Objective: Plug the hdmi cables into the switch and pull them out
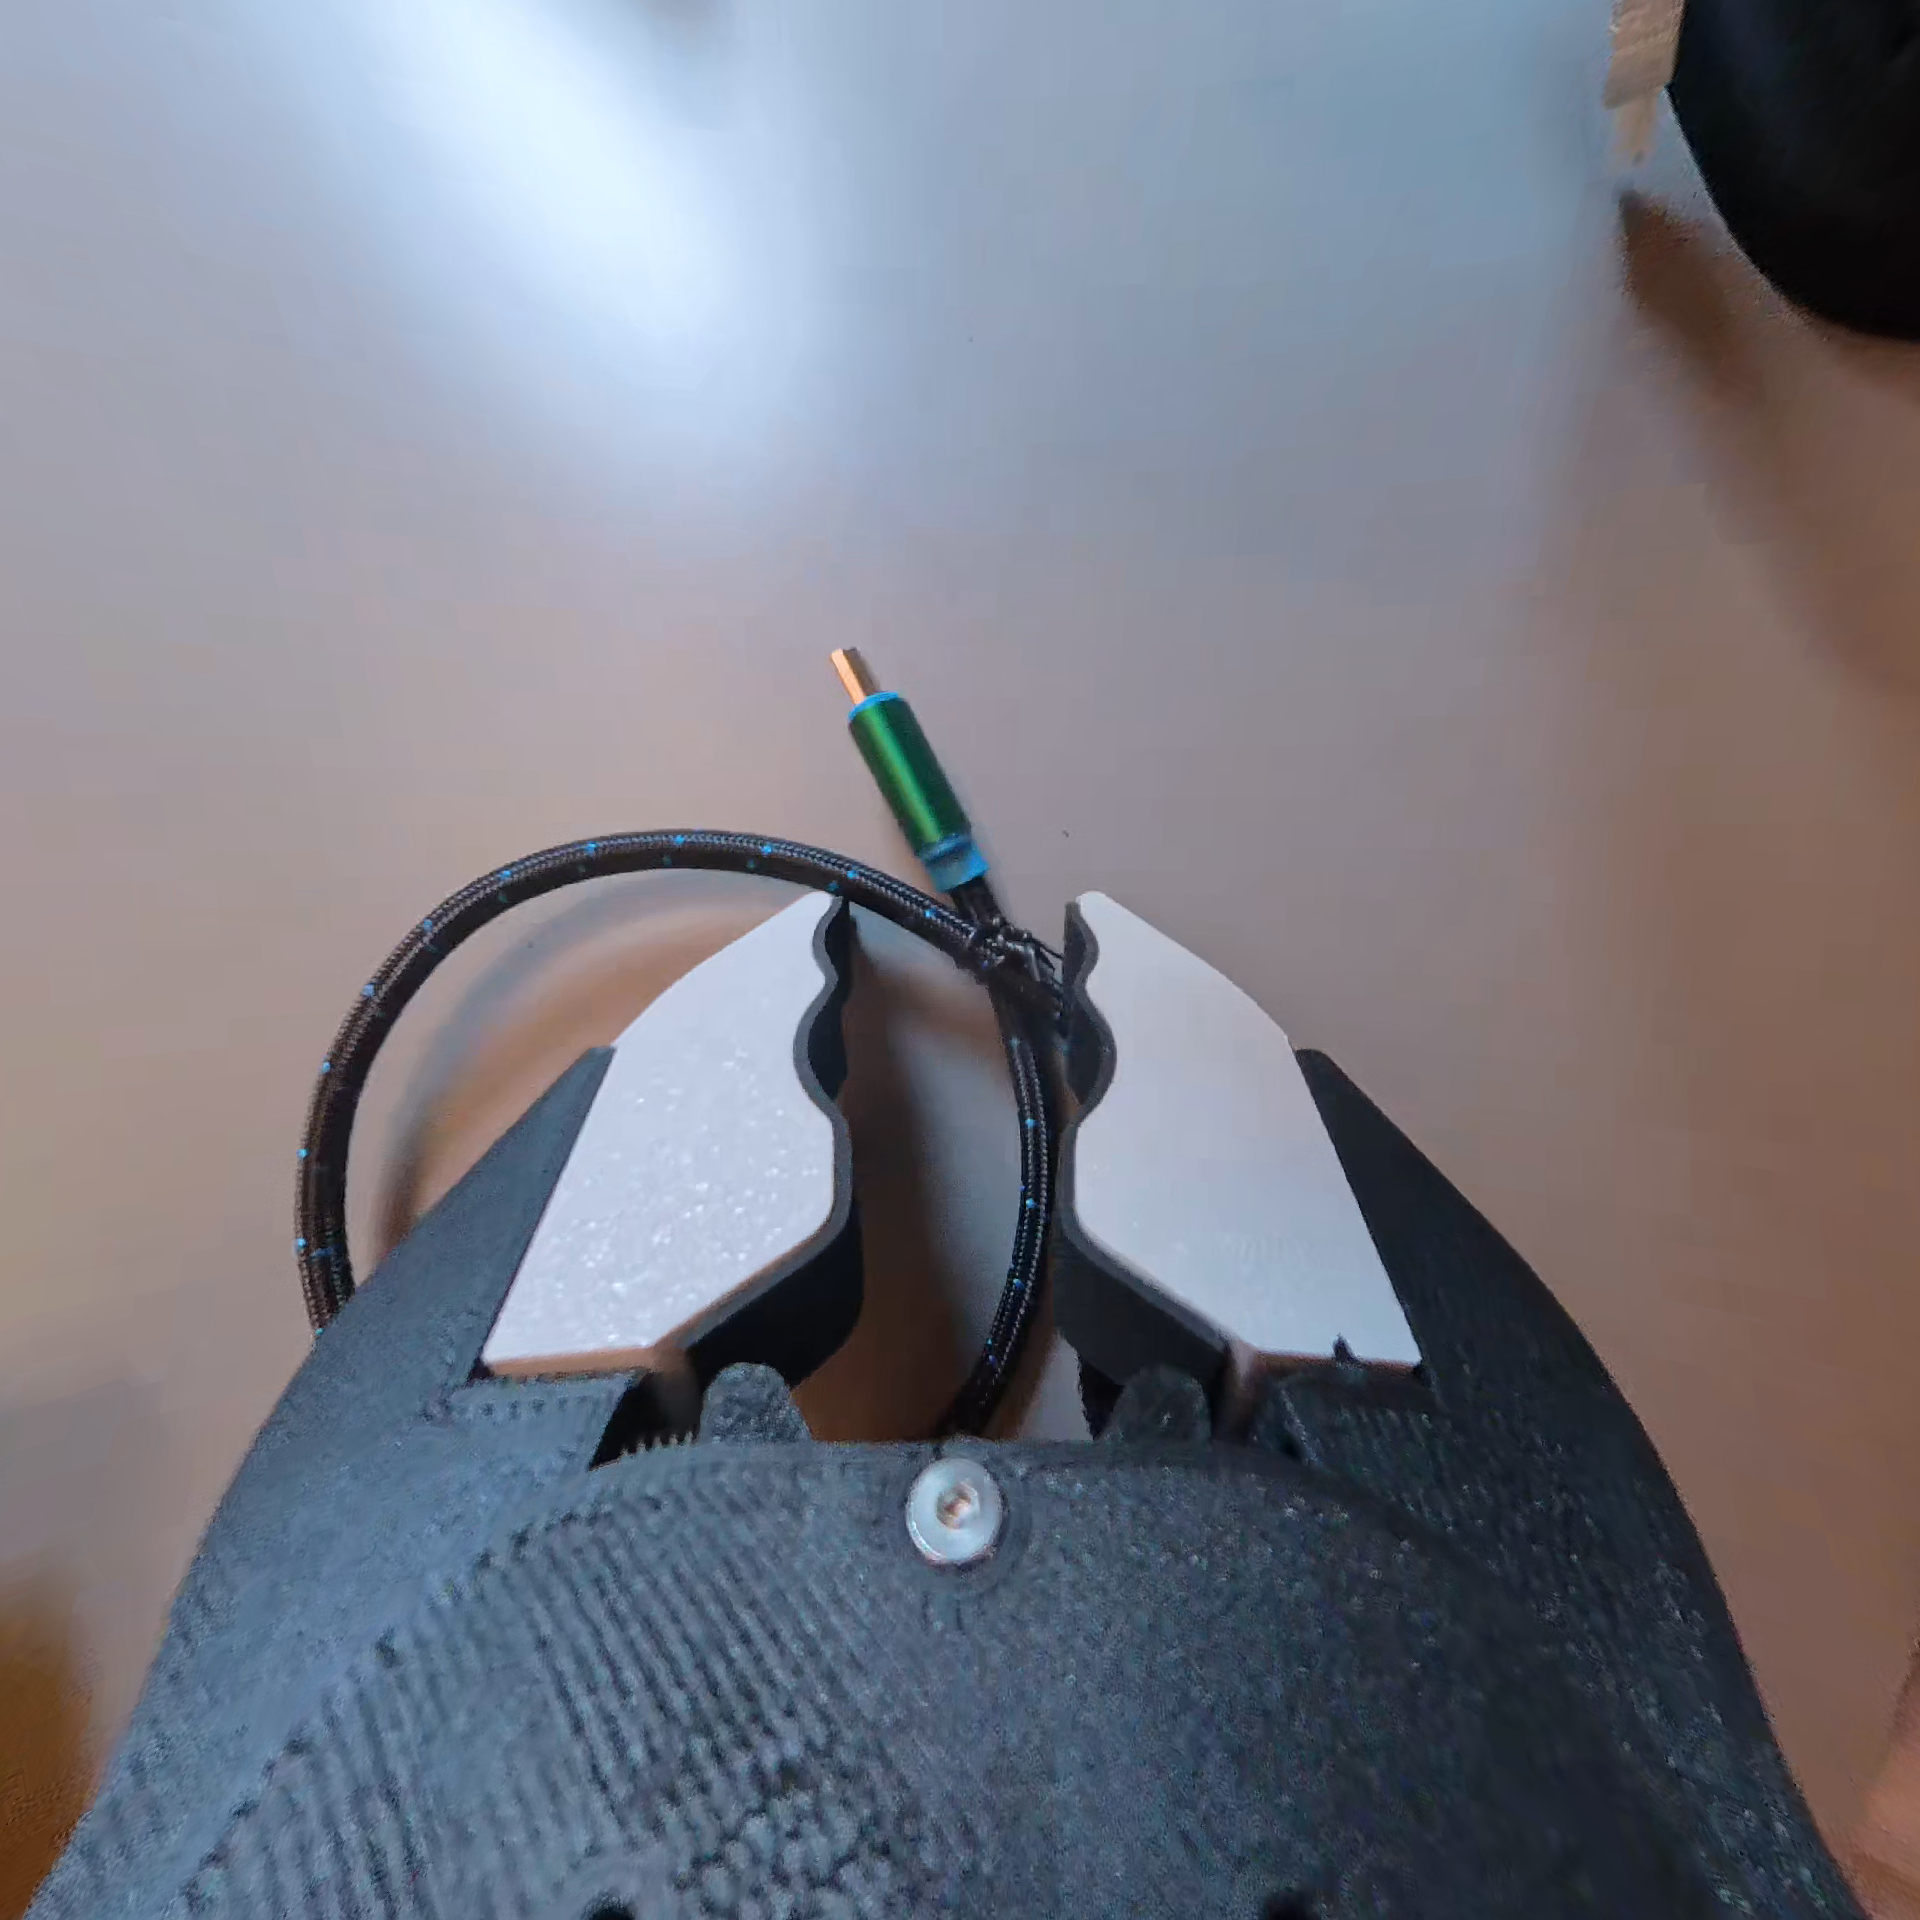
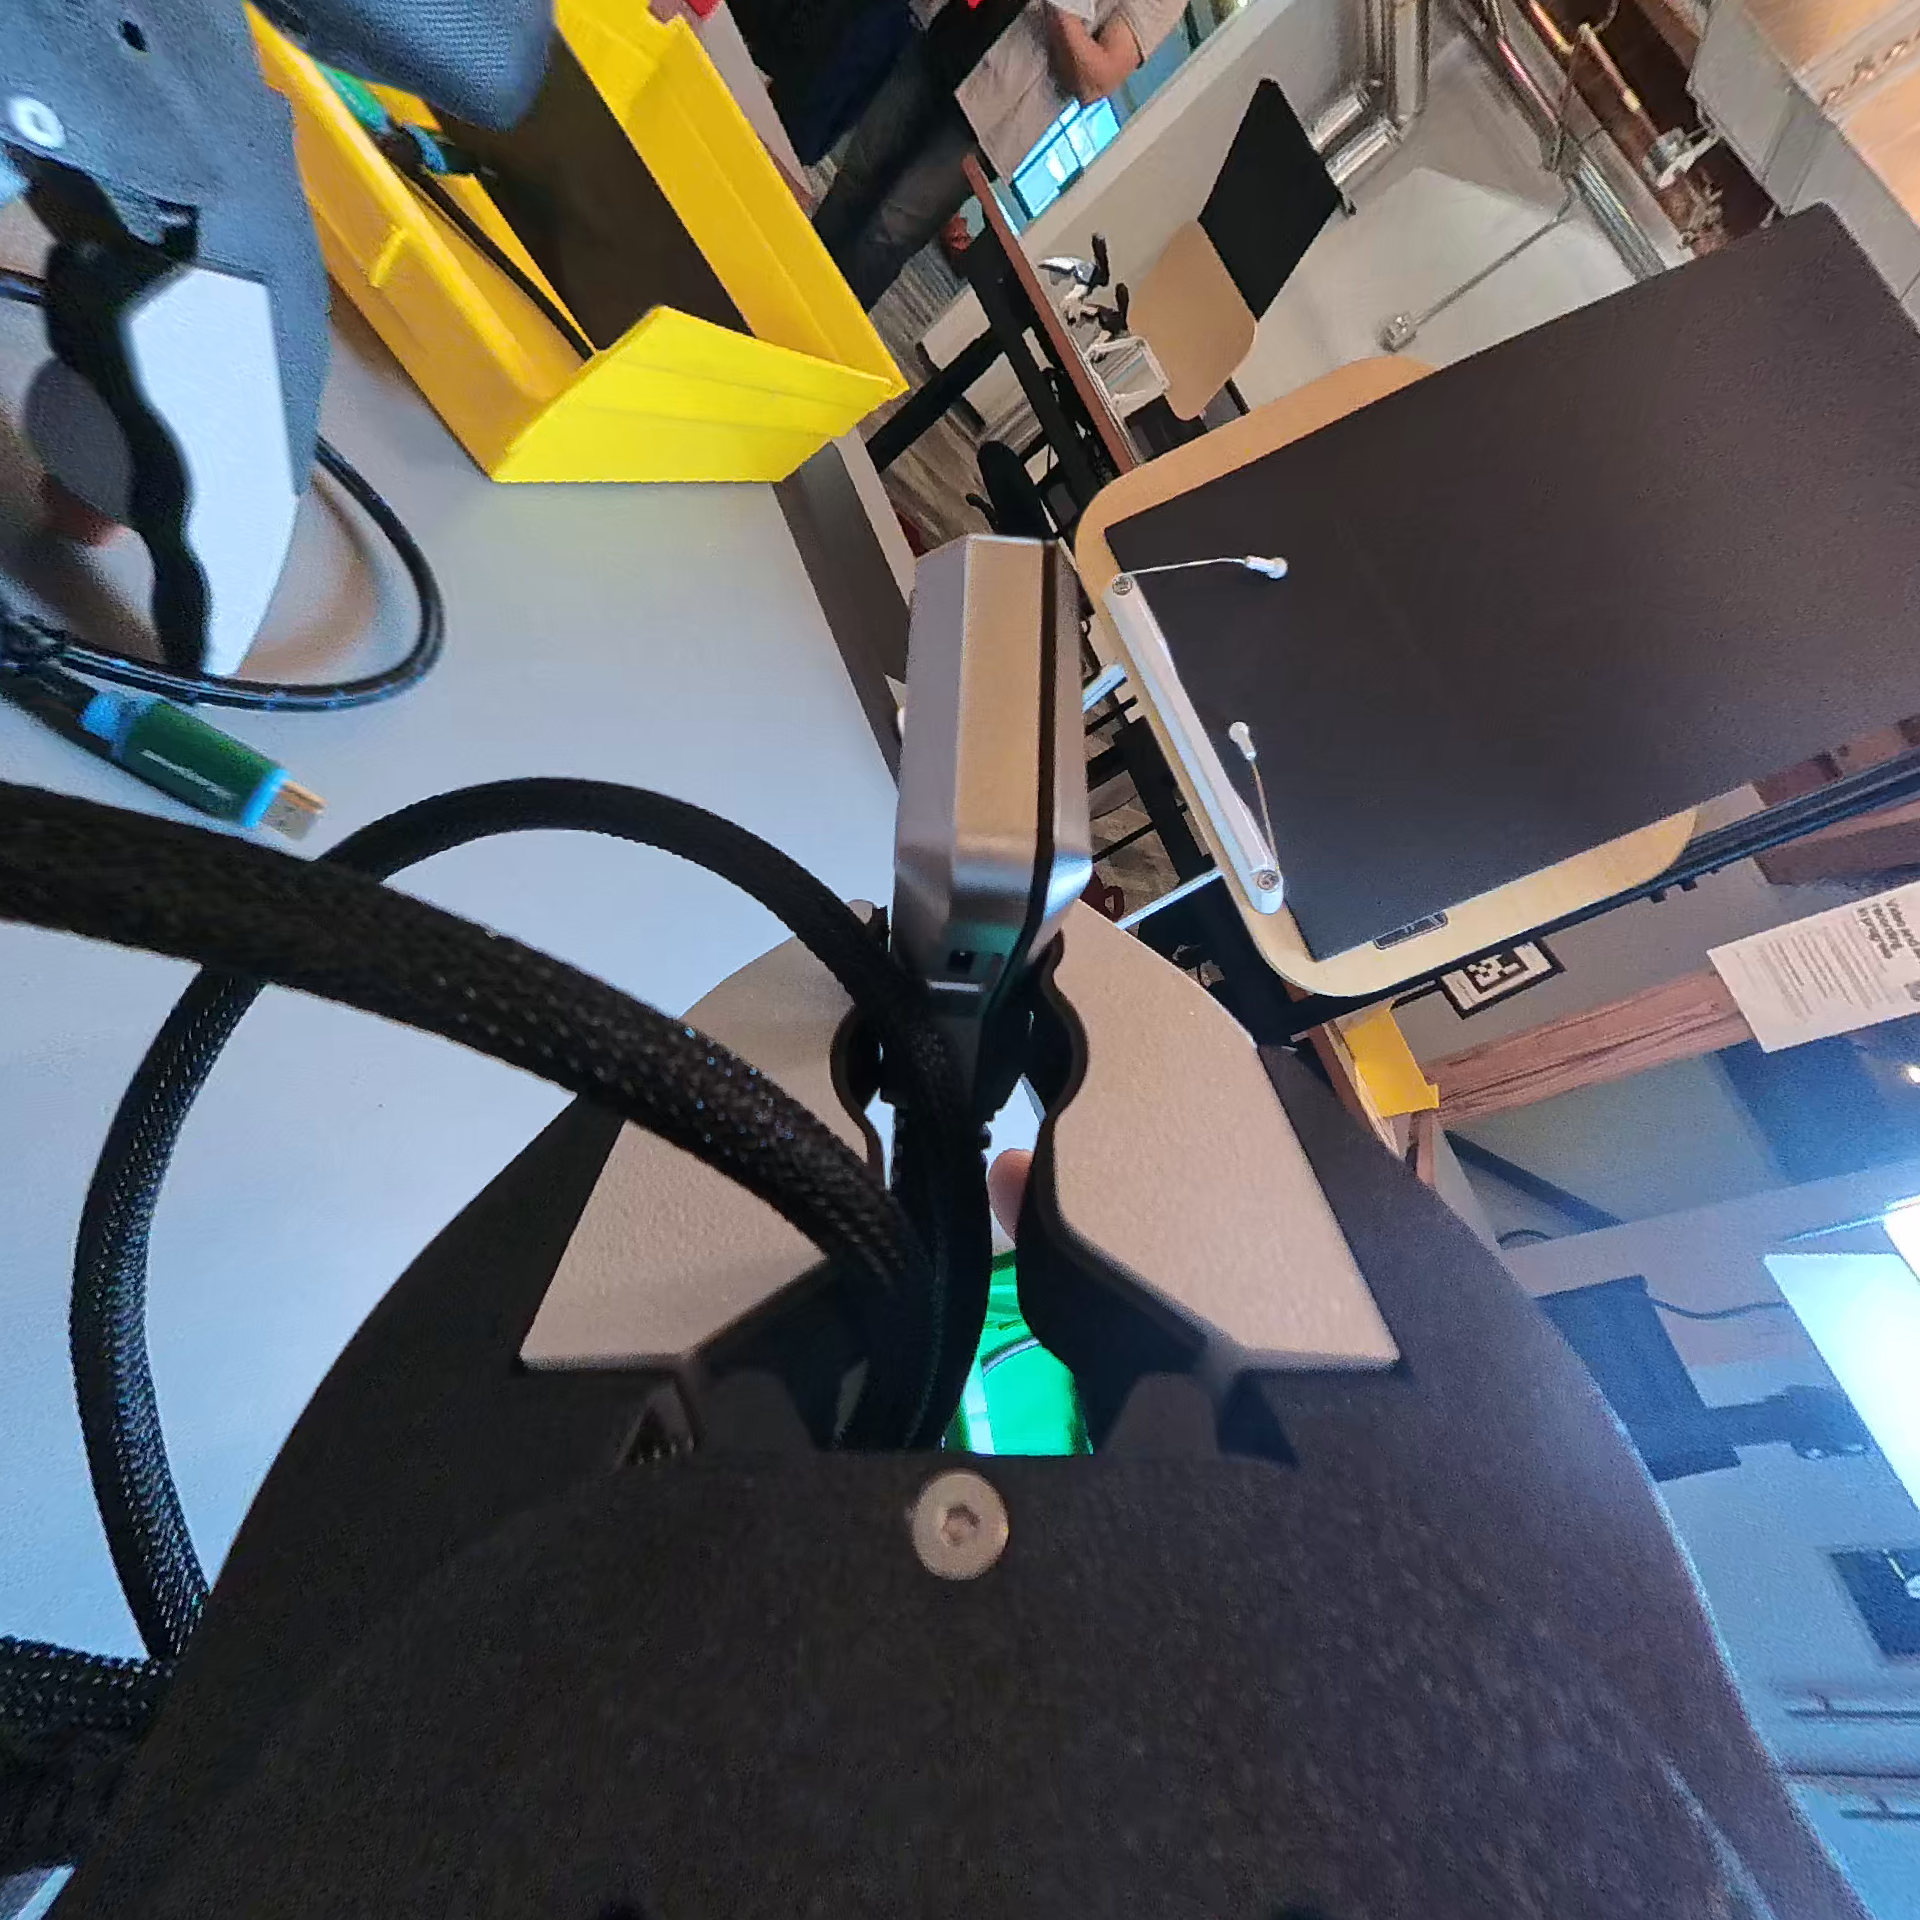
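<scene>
A green HDMI plug (image 1: 909,774) with a gold tip lies on the pale table (image 1: 520,520), on a black braided cable (image 1: 416,997) that loops left and runs back between my left fingers. My left gripper (image 1: 956,925) is open just behind the plug, and the cable rests against its right finger. My right gripper (image 2: 961,997) is shut on the lower end of a grey HDMI switch (image 2: 977,727) and holds it upright above the table. A thick black braided cable (image 2: 468,987) curves out from the switch's lower end. The green plug (image 2: 197,764) and left gripper (image 2: 177,343) show at the left.
A yellow bin (image 2: 644,312) stands at the back of the table, whose edge (image 2: 842,540) runs just behind the switch. A black-topped table (image 2: 1558,571) stands beyond it. A dark round object (image 1: 1818,156) sits at the top right of the left wrist view. Spacing between my two grippers at the tips: around 20 centimeters.
</scene>
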